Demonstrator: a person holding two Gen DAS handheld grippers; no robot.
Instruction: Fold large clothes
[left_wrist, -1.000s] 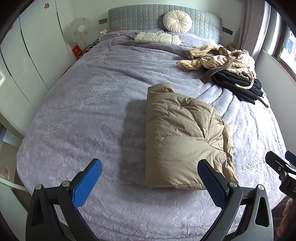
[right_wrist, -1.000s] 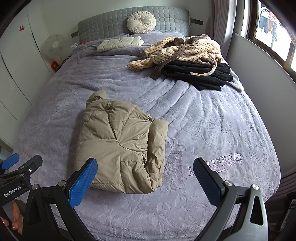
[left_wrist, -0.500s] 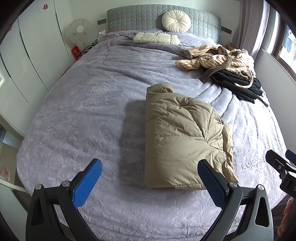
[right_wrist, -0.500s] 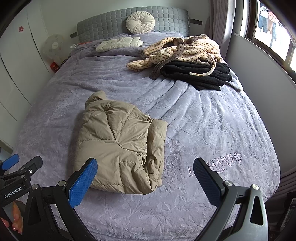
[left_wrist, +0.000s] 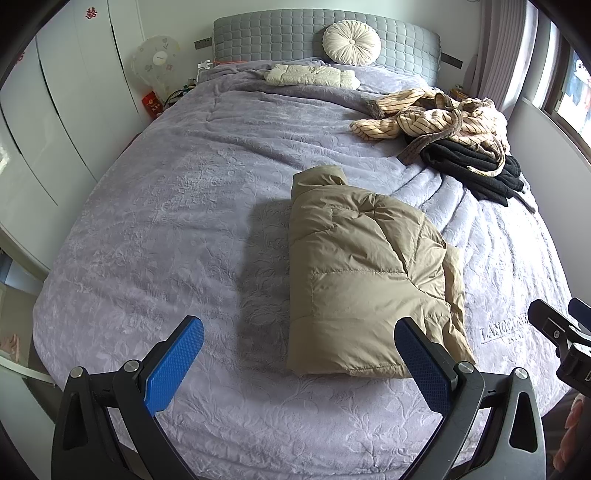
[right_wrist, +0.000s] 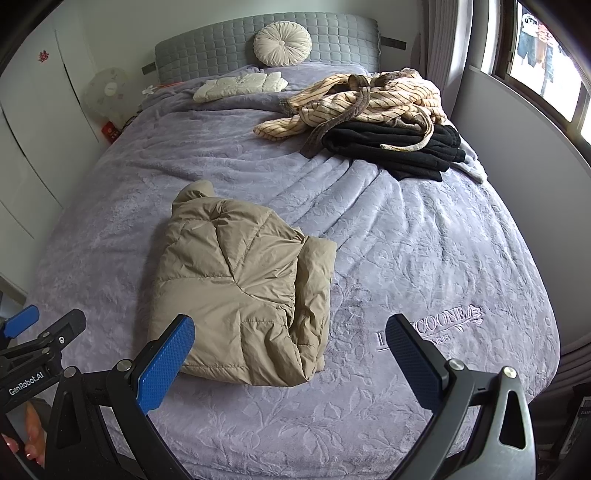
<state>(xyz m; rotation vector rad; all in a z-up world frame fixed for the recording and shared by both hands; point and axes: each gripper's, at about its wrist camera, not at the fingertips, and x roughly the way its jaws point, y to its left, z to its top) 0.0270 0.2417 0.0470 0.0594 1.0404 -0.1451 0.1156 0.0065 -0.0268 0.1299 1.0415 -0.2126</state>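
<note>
Left tongs (left_wrist: 299, 363) spread wide, holding nothing, poised above the near edge of the bed (left_wrist: 166, 229). Right tongs (right_wrist: 290, 356) likewise spread wide and holding nothing, just beside the left ones, seen at the right rim of the left wrist view. Folded tan puffer jacket (left_wrist: 362, 273) lying on the lilac bedspread, near the foot of the bed, apart from both tongs; in the right wrist view the same jacket (right_wrist: 243, 288) left of the embroidered lettering (right_wrist: 428, 328). Further back, toward the window side: striped cream garment (right_wrist: 369, 99) heaped partly over a black garment (right_wrist: 399, 147). Near the grey headboard (left_wrist: 280, 35): round cream cushion (left_wrist: 351, 42) and a pale folded piece (left_wrist: 312, 75).
</note>
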